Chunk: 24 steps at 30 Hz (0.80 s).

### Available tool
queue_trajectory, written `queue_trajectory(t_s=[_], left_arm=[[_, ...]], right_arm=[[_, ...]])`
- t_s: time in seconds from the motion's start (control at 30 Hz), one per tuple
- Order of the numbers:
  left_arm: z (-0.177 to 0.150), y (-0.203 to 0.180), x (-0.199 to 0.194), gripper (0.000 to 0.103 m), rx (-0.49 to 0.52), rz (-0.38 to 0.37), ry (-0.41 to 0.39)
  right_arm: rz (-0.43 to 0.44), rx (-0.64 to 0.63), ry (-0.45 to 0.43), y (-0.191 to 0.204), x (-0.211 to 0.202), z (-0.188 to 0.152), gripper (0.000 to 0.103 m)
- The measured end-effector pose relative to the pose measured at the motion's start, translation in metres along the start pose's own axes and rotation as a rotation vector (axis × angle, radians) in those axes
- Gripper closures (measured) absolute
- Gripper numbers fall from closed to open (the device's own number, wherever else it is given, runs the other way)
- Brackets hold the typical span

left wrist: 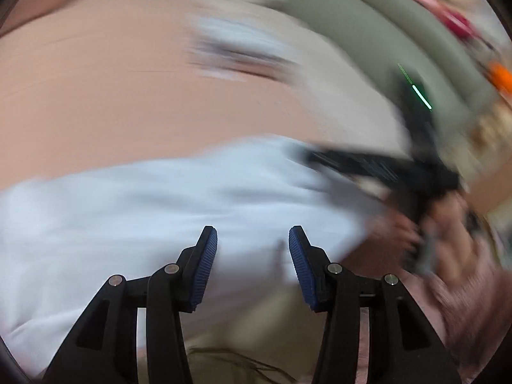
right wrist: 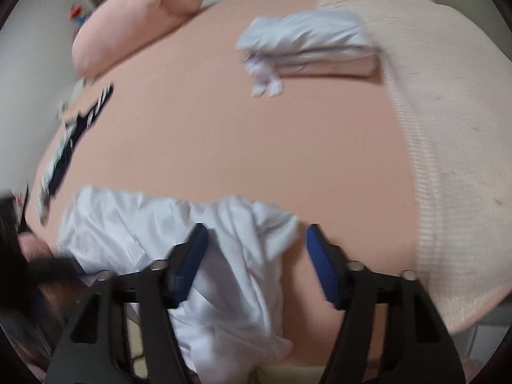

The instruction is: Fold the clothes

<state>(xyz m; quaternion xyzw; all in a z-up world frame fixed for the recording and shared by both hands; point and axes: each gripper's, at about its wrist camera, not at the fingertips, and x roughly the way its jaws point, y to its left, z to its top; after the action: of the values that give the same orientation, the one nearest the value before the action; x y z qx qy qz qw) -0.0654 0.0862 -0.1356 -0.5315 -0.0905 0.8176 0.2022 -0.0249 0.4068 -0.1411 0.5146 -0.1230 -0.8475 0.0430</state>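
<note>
Your left gripper [left wrist: 252, 264] has its blue ribbed jaws spread apart with nothing between them, hovering over the crumpled white cotton garment [left wrist: 153, 211] that lies across the near edge of the peach-sheeted bed [left wrist: 96, 89]. That view is heavily motion-blurred. Ahead of the jaws and to their right, the black body of your other gripper crosses over the garment's far corner, with a hand [left wrist: 448, 233] in a pink sleeve [left wrist: 473, 304] around its handle. Further ahead, a blurred pale bundle sits on the sheet.

Your right gripper [right wrist: 257, 262] is likewise released, jaws wide. The white garment [right wrist: 153, 224] spreads out to the left of the jaws and runs between them, draping down over the bed's edge below; neither pad is pressing on it. Far left of the jaws, a navy-and-white striped cloth [right wrist: 68, 140] lies along the bed's side. Ahead and left, a long pink bolster pillow [right wrist: 134, 16] rests at the far end. Ahead and slightly right, a folded stack of pale blue and white clothes [right wrist: 307, 41] sits on the sheet, touching a ribbed pale pink blanket [right wrist: 448, 128] covering the right of the bed.
</note>
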Motion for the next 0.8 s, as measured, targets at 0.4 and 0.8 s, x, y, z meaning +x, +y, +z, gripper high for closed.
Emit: queue_trajectory(t_s=[0.4, 0.8], left_arm=[[-0.03, 0.108, -0.034, 0.078, -0.261, 0.216, 0.028], [0.033, 0.065, -0.058, 0.072, -0.077, 0.244, -0.016]], right_arm=[[-0.031, -0.002, 0.081, 0.009, 0.015, -0.026, 0.043], [-0.149, -0.098, -0.023, 0.016, -0.022, 0.002, 0.042]])
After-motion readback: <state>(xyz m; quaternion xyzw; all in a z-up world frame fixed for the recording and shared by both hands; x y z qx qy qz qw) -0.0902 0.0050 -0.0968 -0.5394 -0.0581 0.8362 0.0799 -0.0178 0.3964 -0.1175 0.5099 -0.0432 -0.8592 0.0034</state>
